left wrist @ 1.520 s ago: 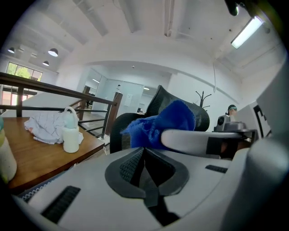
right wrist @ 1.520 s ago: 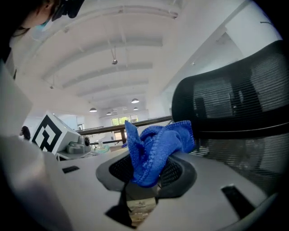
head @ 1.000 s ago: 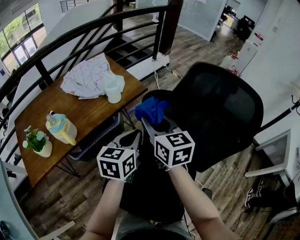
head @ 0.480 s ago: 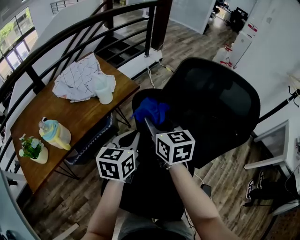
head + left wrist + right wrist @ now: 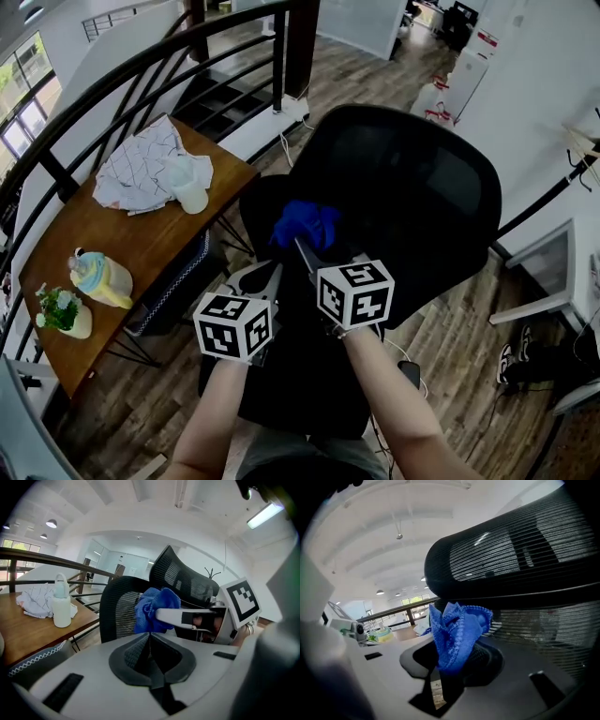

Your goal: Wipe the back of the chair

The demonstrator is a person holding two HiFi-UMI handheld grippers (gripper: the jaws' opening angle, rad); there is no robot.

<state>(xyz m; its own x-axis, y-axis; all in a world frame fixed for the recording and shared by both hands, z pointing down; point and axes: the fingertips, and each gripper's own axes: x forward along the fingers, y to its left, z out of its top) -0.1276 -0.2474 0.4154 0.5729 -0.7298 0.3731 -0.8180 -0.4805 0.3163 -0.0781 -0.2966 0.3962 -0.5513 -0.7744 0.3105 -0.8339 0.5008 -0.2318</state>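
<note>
1. Now: right tongs (image 5: 304, 246) pinch a bunched blue cloth (image 5: 457, 630). The wad sticks out past the tips so fabric, not plastic, meets the chair.
2. Cloth sits up by the black mesh chair back (image 5: 412, 206), near its left edge in the head view. Touching vs. just beside: can't tell for sure.
3. Left tongs (image 5: 150, 644) are pressed together w/ nothing btwn them, held low just beside the right one, prob. to stay out of the wiping path.
4. Judgement: wipe looks early, since the cloth is at one edge and most of the mesh lies beyond it.
5. Next move needs light, even sweeps. Mesh gives, & a loose pinch could drop the cloth.
6. Wooden surface (image 5: 159, 246) w/ a white bottle (image 5: 190, 187) stands off to the left, not involved.
</note>
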